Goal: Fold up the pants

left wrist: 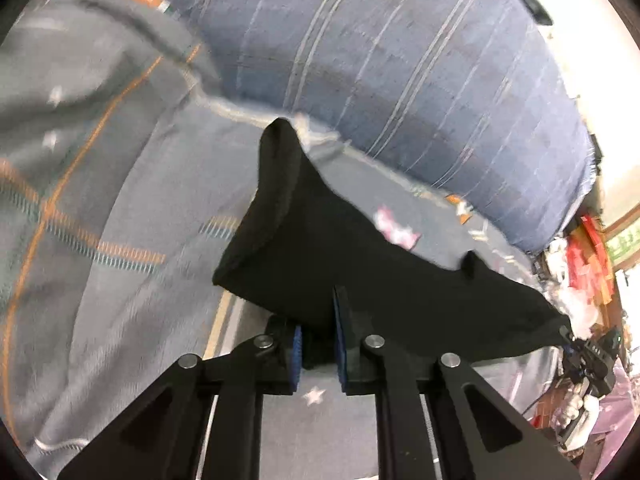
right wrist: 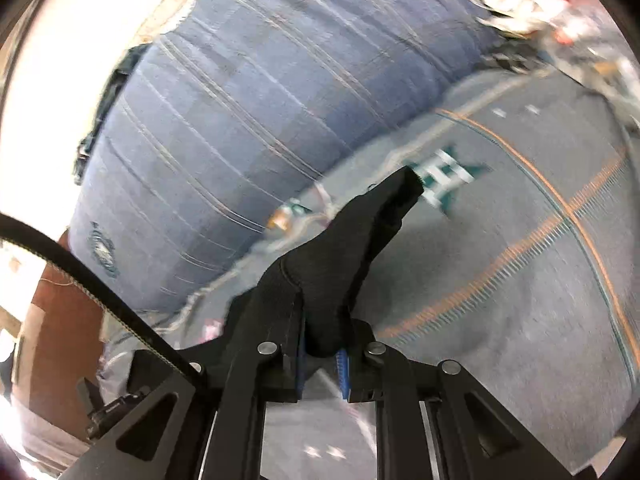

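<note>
The black pants (left wrist: 320, 248) hang lifted above a grey patterned bedspread (left wrist: 120, 200). My left gripper (left wrist: 318, 320) is shut on a bunched edge of the pants, which stretch away to the right toward the other gripper's body (left wrist: 592, 356). In the right wrist view my right gripper (right wrist: 324, 332) is shut on another bunch of the black pants (right wrist: 352, 236), which rise in a peak ahead of the fingers. The blue finger pads (right wrist: 343, 372) show below the cloth. The fingertips are hidden by fabric in both views.
A large blue striped bolster (left wrist: 400, 60) lies along the far side of the bed and also shows in the right wrist view (right wrist: 240, 100). Clutter in red and white (left wrist: 584, 272) stands at the right. A brown surface (right wrist: 52, 340) and a black cable (right wrist: 80, 268) are at the left.
</note>
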`<state>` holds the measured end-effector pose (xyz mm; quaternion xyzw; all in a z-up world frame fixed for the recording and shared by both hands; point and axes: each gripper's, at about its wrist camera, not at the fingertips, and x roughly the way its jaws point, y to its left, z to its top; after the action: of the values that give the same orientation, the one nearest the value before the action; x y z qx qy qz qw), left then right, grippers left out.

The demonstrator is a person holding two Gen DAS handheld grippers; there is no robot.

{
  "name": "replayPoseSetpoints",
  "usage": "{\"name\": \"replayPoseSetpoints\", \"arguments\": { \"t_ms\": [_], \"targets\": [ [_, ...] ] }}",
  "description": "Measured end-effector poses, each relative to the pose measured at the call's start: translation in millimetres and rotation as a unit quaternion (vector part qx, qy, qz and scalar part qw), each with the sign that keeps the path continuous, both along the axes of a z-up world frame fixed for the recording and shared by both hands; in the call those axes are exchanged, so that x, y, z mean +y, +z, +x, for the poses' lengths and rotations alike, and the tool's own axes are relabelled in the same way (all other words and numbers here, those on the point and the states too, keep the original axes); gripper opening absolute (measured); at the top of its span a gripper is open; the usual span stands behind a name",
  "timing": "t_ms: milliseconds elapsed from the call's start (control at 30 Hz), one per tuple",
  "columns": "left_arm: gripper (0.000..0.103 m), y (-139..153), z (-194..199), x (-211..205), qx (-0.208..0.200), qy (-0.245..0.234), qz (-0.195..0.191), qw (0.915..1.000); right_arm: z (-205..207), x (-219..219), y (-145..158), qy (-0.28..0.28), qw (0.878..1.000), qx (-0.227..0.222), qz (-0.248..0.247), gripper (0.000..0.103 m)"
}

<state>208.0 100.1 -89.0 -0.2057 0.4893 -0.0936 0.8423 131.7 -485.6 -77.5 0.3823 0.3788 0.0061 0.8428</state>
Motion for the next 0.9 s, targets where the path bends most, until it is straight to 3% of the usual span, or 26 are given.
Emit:
{"name": "replayPoseSetpoints", "arguments": {
  "t_ms": [100, 133, 200, 333, 400, 500, 567, 667, 733, 800, 833, 900],
  "targets": [
    [0.021, -25, -1, 10, 0.032, 0.006, -0.014, 0.9993, -9, -11, -42, -0.025, 0.997, 0.066, -0.018, 0.019],
    [0.023, -29, -3, 15, 0.035, 0.011, -0.026, 0.999, -13, -14, -52, -0.04, 0.994, 0.089, -0.04, 0.024],
    [0.025, -26, -10, 24, 0.021, 0.023, -0.038, 0.9988, -22, -21, -55, -0.069, 0.989, 0.111, -0.074, 0.025],
    [0.043, -16, -22, 50, -0.027, 0.07, -0.059, 0.9954, -47, -19, -13, -0.119, 0.972, 0.092, -0.183, 0.042],
    [0.044, -25, -19, 63, -0.039, 0.093, -0.101, 0.9897, -46, -2, 15, -0.107, 0.967, 0.067, -0.221, 0.042],
    [0.044, -45, -16, 66, -0.046, 0.097, -0.158, 0.9816, -22, 55, 50, -0.023, 0.975, 0.022, -0.22, 0.046],
    [0.047, -54, -19, 59, -0.063, 0.074, -0.187, 0.9775, 1, 100, 60, 0.051, 0.978, 0.007, -0.201, 0.056],
    [0.047, -58, -20, 46, -0.057, 0.044, -0.195, 0.978, 43, 190, 62, 0.178, 0.971, 0.003, -0.159, 0.056],
    [0.047, -51, -20, 41, -0.053, 0.023, -0.165, 0.9846, 68, 254, 57, 0.255, 0.957, 0.012, -0.141, 0.056],
    [0.047, -46, -20, 33, -0.054, 0.014, -0.132, 0.9896, 95, 322, 50, 0.327, 0.934, 0.025, -0.139, 0.056],
    [0.047, -46, -20, 34, -0.053, 0.009, -0.131, 0.9899, 106, 357, 46, 0.356, 0.922, 0.029, -0.149, 0.056],
    [0.045, -50, -20, 36, -0.045, 0.002, -0.144, 0.9886, 129, 432, 33, 0.425, 0.886, 0.055, -0.179, 0.056]
  ]
}}
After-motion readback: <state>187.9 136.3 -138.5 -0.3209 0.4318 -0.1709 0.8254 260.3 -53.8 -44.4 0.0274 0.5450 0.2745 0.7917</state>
